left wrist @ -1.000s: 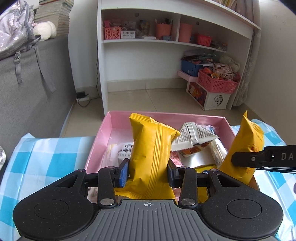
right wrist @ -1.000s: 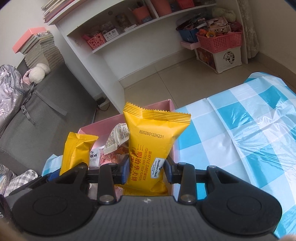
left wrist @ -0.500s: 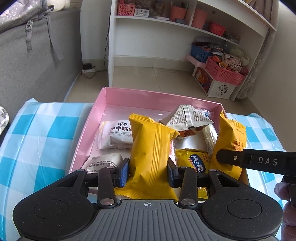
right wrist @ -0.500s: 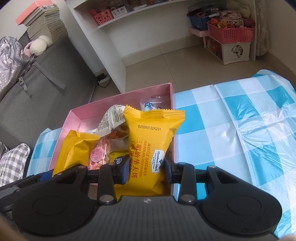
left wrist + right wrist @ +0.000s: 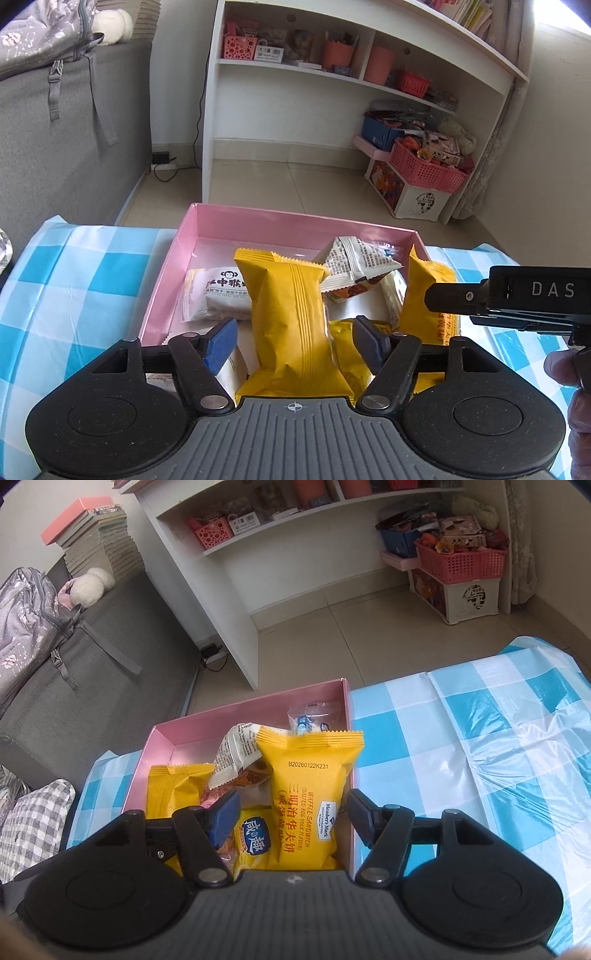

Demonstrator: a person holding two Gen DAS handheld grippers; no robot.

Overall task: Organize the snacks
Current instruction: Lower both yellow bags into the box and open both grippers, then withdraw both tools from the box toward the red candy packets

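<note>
The left hand-held gripper [image 5: 294,339] stands with its jaws spread apart, blue pads clear of the yellow packet [image 5: 293,325] that stands upright between them, so that packet looks released and resting on its own among the other snacks. The right hand-held gripper [image 5: 291,818] is likewise released, its pads wide of the yellow waffle sandwich packet [image 5: 308,797], which stands on end against the right wall of the pink box [image 5: 255,705].

Both hand-held grippers point forward and slightly down over the near edge of the box, side by side; in the left wrist view the right one reaches in from the right at about the same height.

Outward from there, the box already holds a white packet with a monkey logo [image 5: 218,291], a white printed pouch [image 5: 354,266] leaning on the pile, a flat yellow snack with a blue label [image 5: 255,838] and a small clear wrapper [image 5: 314,716] at the far corner. The box sits on the blue checked surface [image 5: 461,738], where no loose snacks show in either view.

By my judgement the sorting is near its end: the two yellow packets are delivered, and what remains is to draw both hand-held grippers back without tipping them
</note>
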